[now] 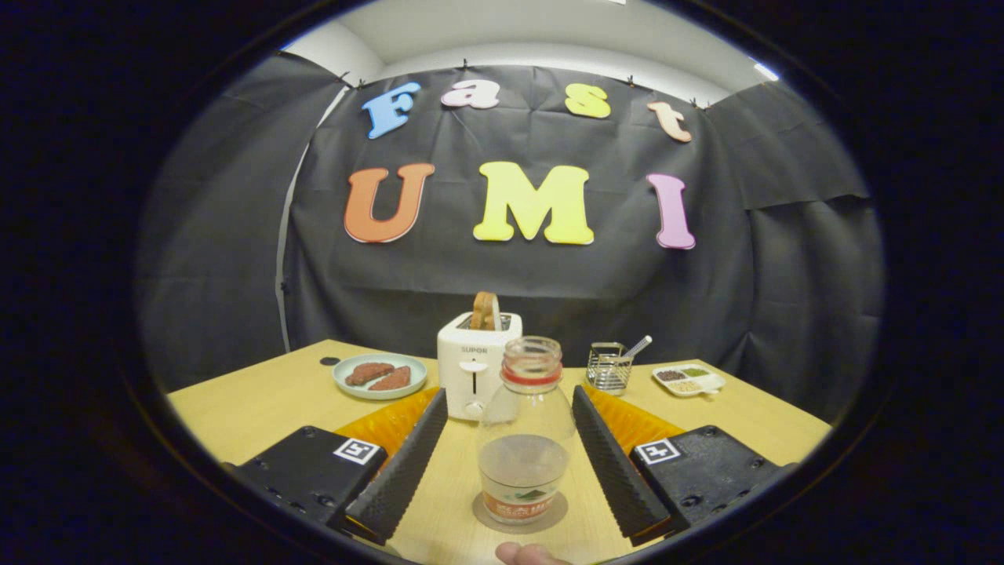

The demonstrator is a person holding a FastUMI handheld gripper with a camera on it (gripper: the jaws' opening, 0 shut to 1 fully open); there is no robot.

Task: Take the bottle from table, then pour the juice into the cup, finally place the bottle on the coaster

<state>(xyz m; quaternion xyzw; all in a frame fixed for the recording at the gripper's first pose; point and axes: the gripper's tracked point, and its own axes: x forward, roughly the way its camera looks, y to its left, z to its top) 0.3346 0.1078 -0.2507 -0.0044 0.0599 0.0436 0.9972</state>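
Wooden table (pixel 259 408) in booth, toaster (pixel 476 365), meat plate (pixel 380 377), utensil rack (pixel 609 367) and spice tray (pixel 690 380) at the back. Bottle (pixel 524 439) stands upright on coaster (pixel 520 514), uncapped, little juice inside, between the gripper (pixel 510 416) fingers, which are spread wide and not touching it. Looks like the final placing step is done; only backing away is left, cup not seen.

The gripper view sits low over the table (pixel 259 408), riding just behind the two fingers (pixel 400 463) and facing level toward the booth's back wall. It is very near the bottle (pixel 525 424) (standing between the fingers), with the toaster (pixel 471 361) further ahead, beyond the fingertips.
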